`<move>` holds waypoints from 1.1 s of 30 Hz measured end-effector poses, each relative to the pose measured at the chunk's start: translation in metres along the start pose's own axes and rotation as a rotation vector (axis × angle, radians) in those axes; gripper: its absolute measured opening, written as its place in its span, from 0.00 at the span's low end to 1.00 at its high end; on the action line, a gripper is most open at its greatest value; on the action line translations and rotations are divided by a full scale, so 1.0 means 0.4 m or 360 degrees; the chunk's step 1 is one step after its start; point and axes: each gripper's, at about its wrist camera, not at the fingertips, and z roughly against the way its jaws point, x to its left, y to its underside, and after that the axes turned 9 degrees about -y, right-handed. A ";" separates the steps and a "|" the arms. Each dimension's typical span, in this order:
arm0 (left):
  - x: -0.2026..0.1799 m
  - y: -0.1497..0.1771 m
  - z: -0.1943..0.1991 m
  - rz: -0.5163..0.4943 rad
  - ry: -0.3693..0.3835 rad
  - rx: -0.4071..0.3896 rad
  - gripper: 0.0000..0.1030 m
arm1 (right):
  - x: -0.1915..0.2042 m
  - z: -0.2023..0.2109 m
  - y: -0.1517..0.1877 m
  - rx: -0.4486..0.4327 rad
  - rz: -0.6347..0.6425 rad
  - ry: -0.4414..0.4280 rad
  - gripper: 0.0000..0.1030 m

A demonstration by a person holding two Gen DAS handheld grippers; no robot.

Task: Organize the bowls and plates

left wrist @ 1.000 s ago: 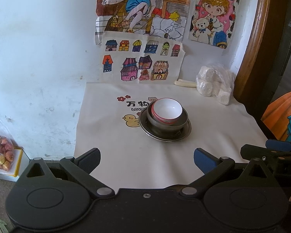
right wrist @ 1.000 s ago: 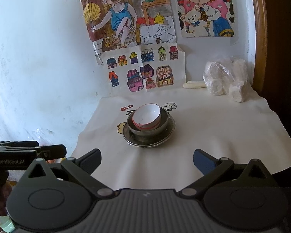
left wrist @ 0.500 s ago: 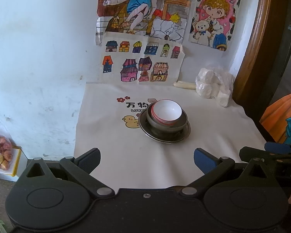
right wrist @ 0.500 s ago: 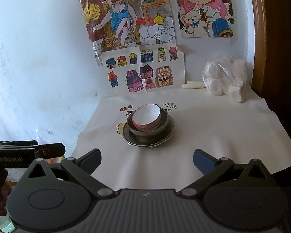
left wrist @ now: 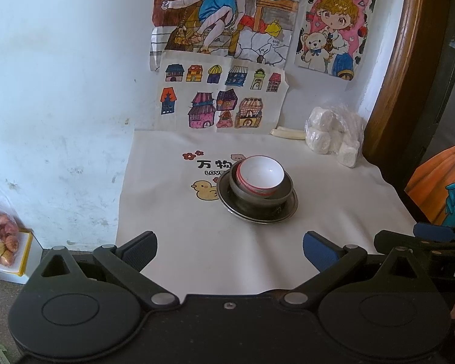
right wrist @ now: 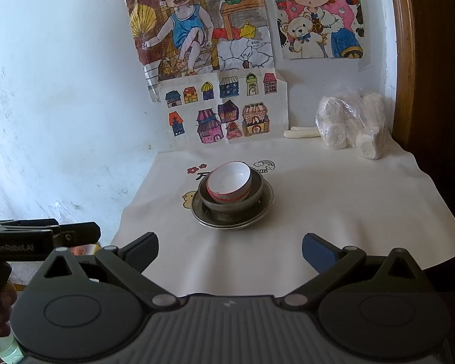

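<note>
Both the left tool (left wrist: 230, 247) and right tool (right wrist: 230, 247) gape empty. The tilted white bowl (left wrist: 261, 176) atop the steel plate (left wrist: 283, 212) might slide if bumped.

I am facing a scuffed white wall (left wrist: 60, 91) where coloured drawings (left wrist: 221, 97) are hanging above a cloth-covered table (left wrist: 197, 242); a wooden frame (left wrist: 391, 69) is curving along its right side.

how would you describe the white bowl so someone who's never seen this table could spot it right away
On the cream tablecloth below the wall drawings sits one stack of dishes: a metal plate, a dark grey bowl on it, and the white bowl tilted inside that. It alone is white, with a red rim band.
</note>
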 end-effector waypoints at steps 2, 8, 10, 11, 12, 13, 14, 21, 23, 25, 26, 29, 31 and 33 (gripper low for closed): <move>0.000 0.000 0.000 0.0000 0.0002 -0.0001 0.99 | 0.000 0.001 0.001 0.0000 -0.0001 0.0001 1.00; 0.000 0.001 0.000 -0.0004 0.0011 0.0000 0.99 | -0.001 0.002 0.003 0.0001 -0.0002 0.0002 1.00; 0.000 0.001 0.000 -0.0002 0.0011 -0.0001 0.99 | -0.001 0.002 0.002 -0.0001 0.0001 0.0002 1.00; 0.000 0.001 0.000 -0.0002 0.0010 0.0000 0.99 | -0.001 0.002 0.003 0.0000 0.0001 0.0002 1.00; 0.000 0.001 0.000 -0.0003 0.0009 0.0000 0.99 | -0.001 0.002 0.003 0.0002 0.0000 0.0001 1.00; 0.000 0.001 0.000 -0.0002 0.0009 -0.0001 0.99 | -0.003 0.005 0.003 0.0002 -0.0001 0.0001 1.00; 0.000 0.002 0.000 -0.0001 0.0010 -0.0001 0.99 | -0.003 0.005 0.003 0.0001 -0.0001 0.0002 1.00; 0.001 0.001 0.001 -0.0003 0.0009 0.0004 0.99 | -0.005 0.005 0.005 0.0007 0.0002 -0.0003 1.00; 0.001 0.001 0.001 -0.0003 0.0009 0.0005 0.99 | -0.009 0.007 0.006 0.0008 0.0007 -0.0004 1.00; 0.001 0.000 0.000 -0.0002 0.0011 0.0005 0.99 | -0.009 0.006 0.005 0.0009 0.0008 -0.0004 1.00; 0.000 0.001 0.001 -0.0002 0.0011 0.0006 0.99 | -0.010 0.006 0.006 0.0009 0.0007 -0.0004 1.00; 0.002 0.000 -0.002 0.0004 0.0010 0.0013 0.99 | -0.011 0.006 0.006 0.0011 0.0010 -0.0004 1.00; 0.004 -0.001 -0.007 0.0006 0.0011 0.0023 0.99 | -0.011 0.001 0.004 0.0015 0.0012 -0.0005 1.00; 0.006 -0.004 -0.012 0.0007 0.0014 0.0027 0.99 | -0.012 -0.002 0.004 0.0019 0.0013 -0.0004 1.00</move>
